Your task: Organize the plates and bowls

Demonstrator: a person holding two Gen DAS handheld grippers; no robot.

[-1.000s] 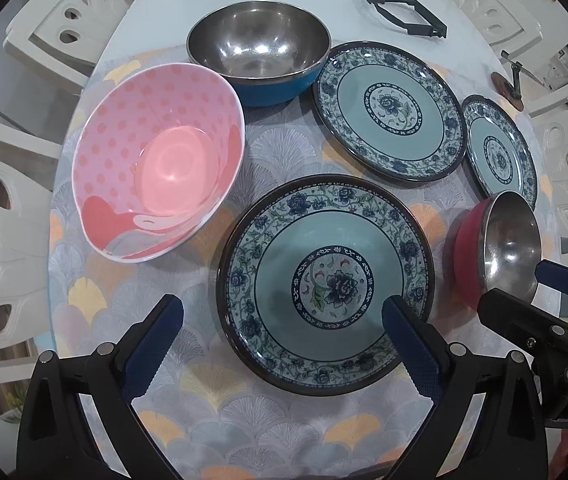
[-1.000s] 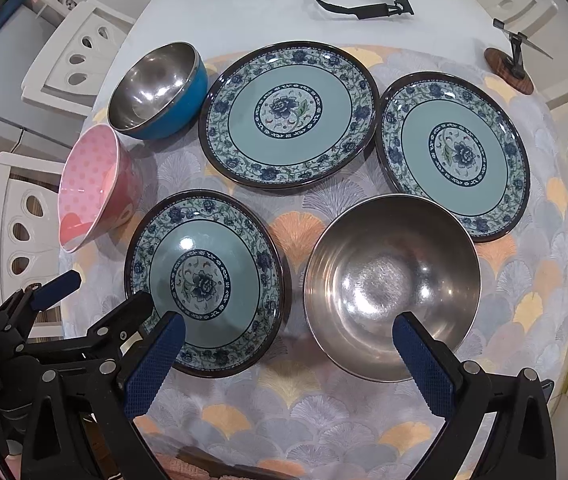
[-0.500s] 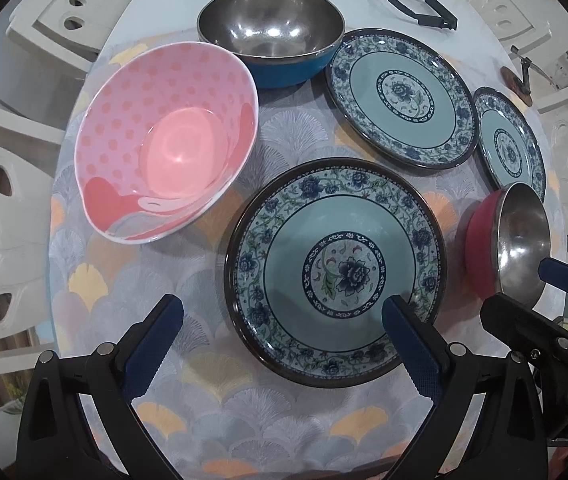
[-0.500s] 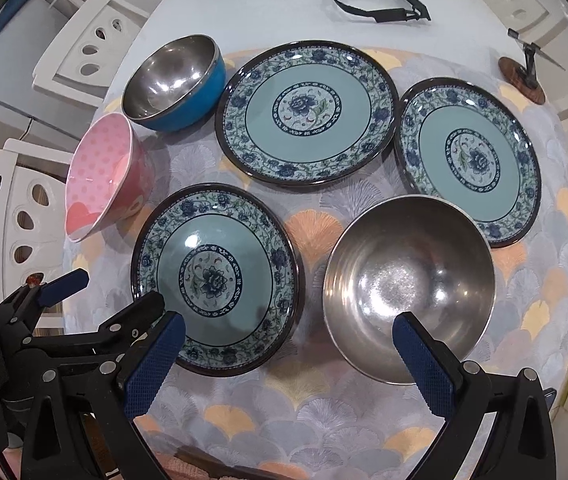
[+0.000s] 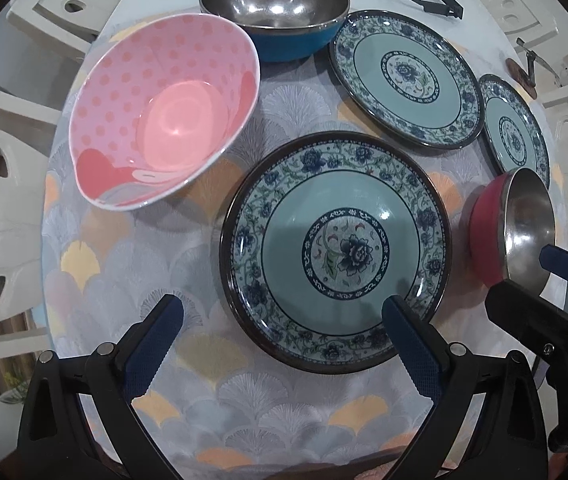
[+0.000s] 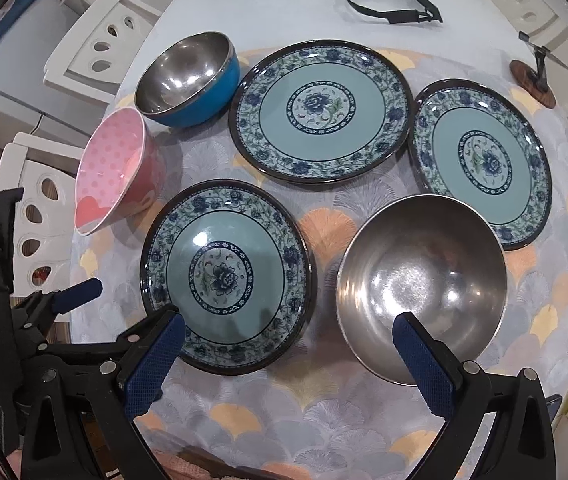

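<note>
Slowly we brought both tools closer: left tool (image 5: pixel 280 330) and right tool (image 6: pixel 287 354) stayed apart, empty, above the nearest plate (image 5: pixel 335 248) at frame centre, nothing stacked yet.

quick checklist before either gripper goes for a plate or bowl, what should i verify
1. Left gripper open and holding nothing: ok.
2. Right gripper open and holding nothing: ok.
3. Near plate lies flat with nothing on it, its near rim between the left fingers: ok.
4. Red bowl upright with nothing in it, in front of the right gripper: ok.
5. Pink bowl upright: not ok, it tilts toward the near plate.
6. The two grippers clear of each other: cannot tell, they sit close side by side.
</note>
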